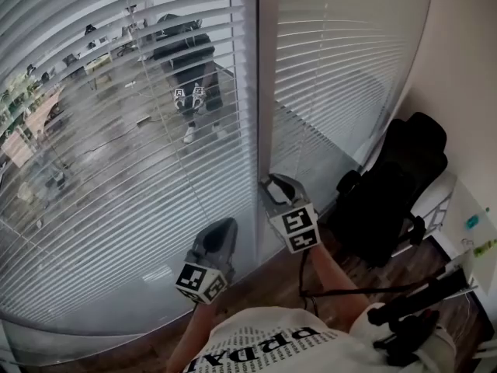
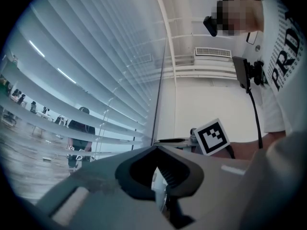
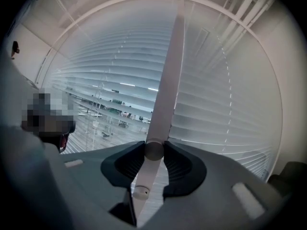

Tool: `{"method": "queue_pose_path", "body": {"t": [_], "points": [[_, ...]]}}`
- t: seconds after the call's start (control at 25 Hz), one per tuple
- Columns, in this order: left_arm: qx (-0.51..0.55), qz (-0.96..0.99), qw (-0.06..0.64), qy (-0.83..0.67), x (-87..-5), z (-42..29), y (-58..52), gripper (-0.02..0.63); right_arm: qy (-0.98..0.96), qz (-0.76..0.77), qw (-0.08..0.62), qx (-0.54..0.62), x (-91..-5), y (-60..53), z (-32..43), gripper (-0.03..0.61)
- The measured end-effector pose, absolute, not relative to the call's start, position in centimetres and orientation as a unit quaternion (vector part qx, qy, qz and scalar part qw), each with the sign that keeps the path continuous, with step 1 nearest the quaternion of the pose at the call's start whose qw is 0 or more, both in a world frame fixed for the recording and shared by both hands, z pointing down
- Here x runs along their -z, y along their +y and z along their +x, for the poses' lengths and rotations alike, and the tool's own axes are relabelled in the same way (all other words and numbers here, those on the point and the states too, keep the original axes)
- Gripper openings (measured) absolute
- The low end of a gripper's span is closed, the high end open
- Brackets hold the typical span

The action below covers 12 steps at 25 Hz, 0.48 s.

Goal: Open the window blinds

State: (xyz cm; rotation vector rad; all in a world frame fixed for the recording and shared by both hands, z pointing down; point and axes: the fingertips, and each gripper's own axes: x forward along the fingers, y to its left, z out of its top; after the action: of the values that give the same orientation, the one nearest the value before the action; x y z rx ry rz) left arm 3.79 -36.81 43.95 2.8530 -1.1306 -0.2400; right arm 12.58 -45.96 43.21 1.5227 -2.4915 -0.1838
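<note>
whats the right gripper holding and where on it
The wand, clamped near its lower end by the right gripper.

Head view steeply down, gripper views close, blinds point(image 1: 140, 169) shared

Grey right gripper point(image 1: 272, 183), white lettered shirt point(image 1: 264, 350)

The blinds point(image 1: 140, 130) run off the head view's top.
</note>
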Motion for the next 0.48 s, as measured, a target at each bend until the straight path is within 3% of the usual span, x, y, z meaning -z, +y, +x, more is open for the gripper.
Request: {"method": "queue_pose_path", "body": {"t": [0.48], "points": [[0.082,0.929,0.037,-0.359,-42.6,4.0,-35.9,-0.008,-0.850,0.513,0.108,0.048,-41.8,-45.5,12.1,0.130]]}}
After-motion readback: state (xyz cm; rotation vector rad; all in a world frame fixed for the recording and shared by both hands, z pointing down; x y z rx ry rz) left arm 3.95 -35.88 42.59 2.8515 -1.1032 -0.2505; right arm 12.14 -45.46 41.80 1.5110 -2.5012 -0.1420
